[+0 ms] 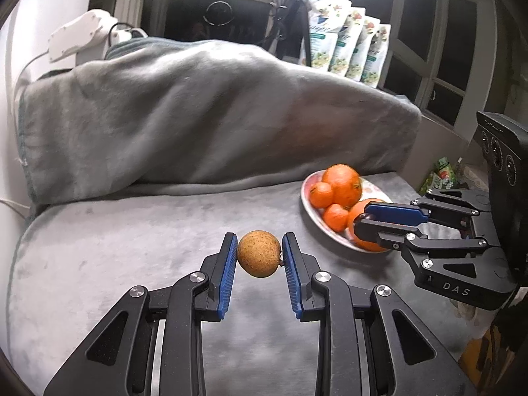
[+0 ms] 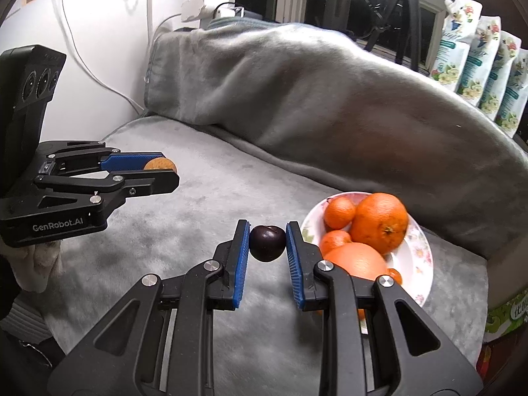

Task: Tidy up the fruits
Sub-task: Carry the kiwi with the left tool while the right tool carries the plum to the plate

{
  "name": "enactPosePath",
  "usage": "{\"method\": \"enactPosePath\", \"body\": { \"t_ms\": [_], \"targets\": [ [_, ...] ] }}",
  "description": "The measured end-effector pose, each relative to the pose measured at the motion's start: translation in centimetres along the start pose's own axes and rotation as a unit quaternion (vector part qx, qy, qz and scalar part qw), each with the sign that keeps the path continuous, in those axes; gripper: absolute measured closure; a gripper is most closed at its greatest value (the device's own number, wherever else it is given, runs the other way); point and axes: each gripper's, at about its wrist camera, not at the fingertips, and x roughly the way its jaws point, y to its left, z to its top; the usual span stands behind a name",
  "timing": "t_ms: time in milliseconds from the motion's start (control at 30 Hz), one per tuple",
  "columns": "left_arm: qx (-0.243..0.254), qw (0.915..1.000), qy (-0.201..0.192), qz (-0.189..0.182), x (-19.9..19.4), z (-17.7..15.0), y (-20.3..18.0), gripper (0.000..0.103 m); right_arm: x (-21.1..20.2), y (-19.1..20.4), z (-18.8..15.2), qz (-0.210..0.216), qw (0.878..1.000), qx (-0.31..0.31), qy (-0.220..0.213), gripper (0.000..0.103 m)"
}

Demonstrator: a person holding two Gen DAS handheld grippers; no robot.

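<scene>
Two views. Left wrist: left gripper (image 1: 259, 257) clamps a brown round fruit (image 1: 259, 253) at centre, bare grey blanket (image 1: 99, 231) stretching left; the plate (image 1: 308, 188) of oranges (image 1: 341, 184) sits right. Right wrist: right gripper (image 2: 267, 242) pinches a dark plum (image 2: 267, 242) beside the plate's left rim, open blanket at centre-left.

a home living room: grey blanket (image 1: 198, 115) over a couch, dark window (image 1: 211, 19), floral plate (image 2: 415, 250).
</scene>
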Motion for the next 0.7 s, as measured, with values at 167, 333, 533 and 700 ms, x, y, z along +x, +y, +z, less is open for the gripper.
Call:
{"method": "enactPosePath", "body": {
  "t_ms": [167, 333, 533, 700],
  "targets": [
    [0.009, 0.9999, -0.004, -0.006, -0.1, 0.2, -1.5, 0.077, -1.4, -1.0, -0.5, -0.006, 1.000, 0.008, -0.010, 0.079],
    [0.017, 0.9998, -0.007, -0.012, -0.1, 0.5, -3.0, 0.077, -2.5, -2.4, -1.1, -0.014, 1.000, 0.019, -0.017, 0.079],
    [0.025, 0.9995, -0.008, -0.018, 0.1, 0.9, -4.6, 0.077, -3.7, -4.3, -1.9, -0.024, 0.999, 0.033, -0.026, 0.079],
    [0.032, 0.9992, -0.009, -0.023, 0.4, 1.3, -5.7, 0.077, -4.6, -6.1, -2.6, -0.035, 0.998, 0.048, -0.031, 0.079]
  ]
}}
